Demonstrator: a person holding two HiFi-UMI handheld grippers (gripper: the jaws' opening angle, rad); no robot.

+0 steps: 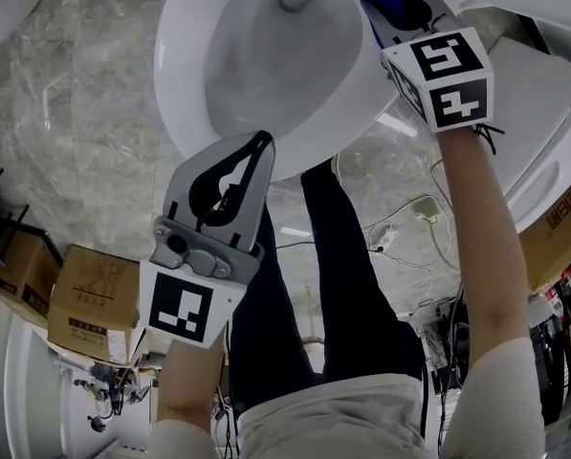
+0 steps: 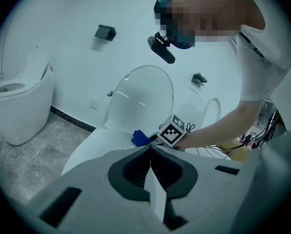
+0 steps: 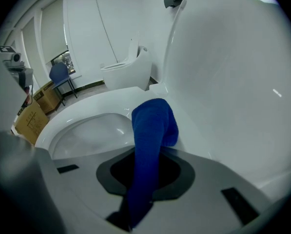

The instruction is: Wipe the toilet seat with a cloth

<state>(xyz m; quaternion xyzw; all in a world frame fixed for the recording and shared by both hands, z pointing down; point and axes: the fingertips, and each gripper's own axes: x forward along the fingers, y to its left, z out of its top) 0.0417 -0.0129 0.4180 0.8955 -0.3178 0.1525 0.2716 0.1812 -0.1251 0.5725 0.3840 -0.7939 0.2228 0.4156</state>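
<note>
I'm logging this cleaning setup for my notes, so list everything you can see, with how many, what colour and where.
toilet: one, white, below the person, seat down
lid: one, white, raised at the toilet's back
cloth: one, blue, on the rim near the lid
second toilet: one, white, along the wall
cardboard boxes: three, brown, on the floor, two at the person's left and one at the right
chair: one, blue, far side by the boxes
wall fixtures: two, black, on the white wall
cables: several, light and dark, on the floor
left gripper: one, grey, jaws together, empty, over the front rim
right gripper: one, grey, clamped on the cloth
legs: two, dark trousers
</note>
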